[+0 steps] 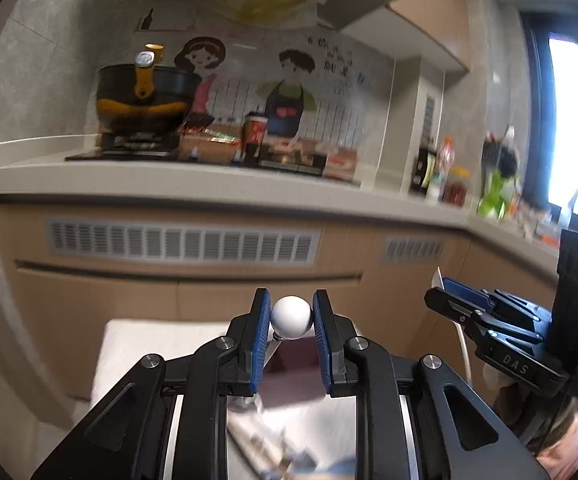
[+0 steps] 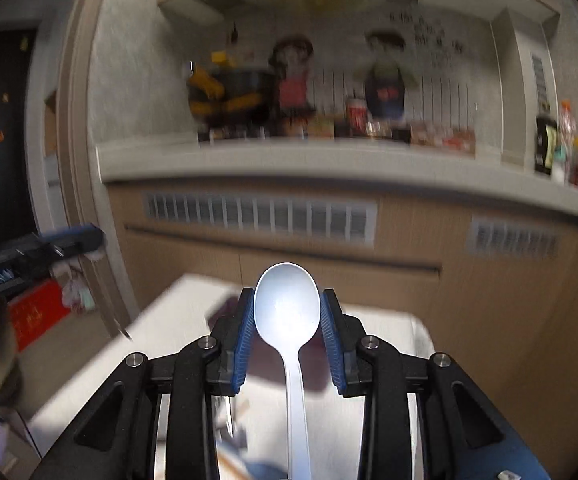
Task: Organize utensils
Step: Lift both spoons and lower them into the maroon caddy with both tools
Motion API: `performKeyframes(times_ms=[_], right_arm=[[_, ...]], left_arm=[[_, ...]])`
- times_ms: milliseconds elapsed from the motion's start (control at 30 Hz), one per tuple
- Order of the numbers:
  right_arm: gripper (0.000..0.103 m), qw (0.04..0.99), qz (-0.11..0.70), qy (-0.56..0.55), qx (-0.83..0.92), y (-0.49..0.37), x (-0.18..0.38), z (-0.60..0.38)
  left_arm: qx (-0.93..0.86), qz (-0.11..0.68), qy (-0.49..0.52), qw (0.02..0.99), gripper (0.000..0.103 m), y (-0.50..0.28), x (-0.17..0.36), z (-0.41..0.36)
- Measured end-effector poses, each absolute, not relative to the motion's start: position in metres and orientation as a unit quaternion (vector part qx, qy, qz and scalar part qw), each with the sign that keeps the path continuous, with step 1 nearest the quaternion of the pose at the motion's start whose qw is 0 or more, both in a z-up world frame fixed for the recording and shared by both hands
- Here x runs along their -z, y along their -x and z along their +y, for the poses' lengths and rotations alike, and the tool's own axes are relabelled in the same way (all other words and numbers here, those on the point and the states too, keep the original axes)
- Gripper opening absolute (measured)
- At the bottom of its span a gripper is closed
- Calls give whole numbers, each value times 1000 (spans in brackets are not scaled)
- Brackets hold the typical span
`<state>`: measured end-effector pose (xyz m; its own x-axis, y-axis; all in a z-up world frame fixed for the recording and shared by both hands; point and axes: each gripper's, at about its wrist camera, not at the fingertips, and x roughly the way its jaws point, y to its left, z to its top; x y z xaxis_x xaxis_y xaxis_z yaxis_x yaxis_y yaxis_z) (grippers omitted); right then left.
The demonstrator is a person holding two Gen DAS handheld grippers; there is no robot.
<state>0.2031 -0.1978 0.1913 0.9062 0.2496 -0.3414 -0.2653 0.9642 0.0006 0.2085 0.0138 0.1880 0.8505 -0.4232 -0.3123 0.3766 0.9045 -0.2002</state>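
My left gripper (image 1: 292, 305) is shut on the white round knob (image 1: 292, 320) of a utensil, and a thin metal shaft hangs down from the knob. The right wrist view shows the same gripper (image 2: 96, 242) at the left edge, with the shaft (image 2: 115, 304) slanting down to a point. My right gripper (image 2: 287, 295) is shut on the bowl of a white plastic spoon (image 2: 287, 320), whose handle runs back toward the camera. In the left wrist view, the right gripper (image 1: 444, 285) stands to the right at about the same height. Both are held above a white table (image 1: 149, 344).
Ahead is a kitchen counter (image 1: 169, 182) over cabinets with vent grilles (image 1: 185, 242). On it stand a black-and-yellow pot (image 1: 145, 92), a red cup (image 1: 255, 128) and bottles (image 1: 445, 168). A window (image 1: 573, 128) is at the right and a door frame (image 2: 77, 160) at the left.
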Motion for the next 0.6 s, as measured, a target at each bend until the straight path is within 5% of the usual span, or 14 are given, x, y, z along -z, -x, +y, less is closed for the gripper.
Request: performKeyframes(times_ms=[200, 600], right_arm=[[30, 979, 140, 21, -148, -253, -202, -194], [30, 968, 188, -32, -162, -358, -132, -199]], left_arm=[[233, 185, 91, 950, 23, -268, -186, 6], [244, 259, 131, 925, 23, -361, -118, -4]])
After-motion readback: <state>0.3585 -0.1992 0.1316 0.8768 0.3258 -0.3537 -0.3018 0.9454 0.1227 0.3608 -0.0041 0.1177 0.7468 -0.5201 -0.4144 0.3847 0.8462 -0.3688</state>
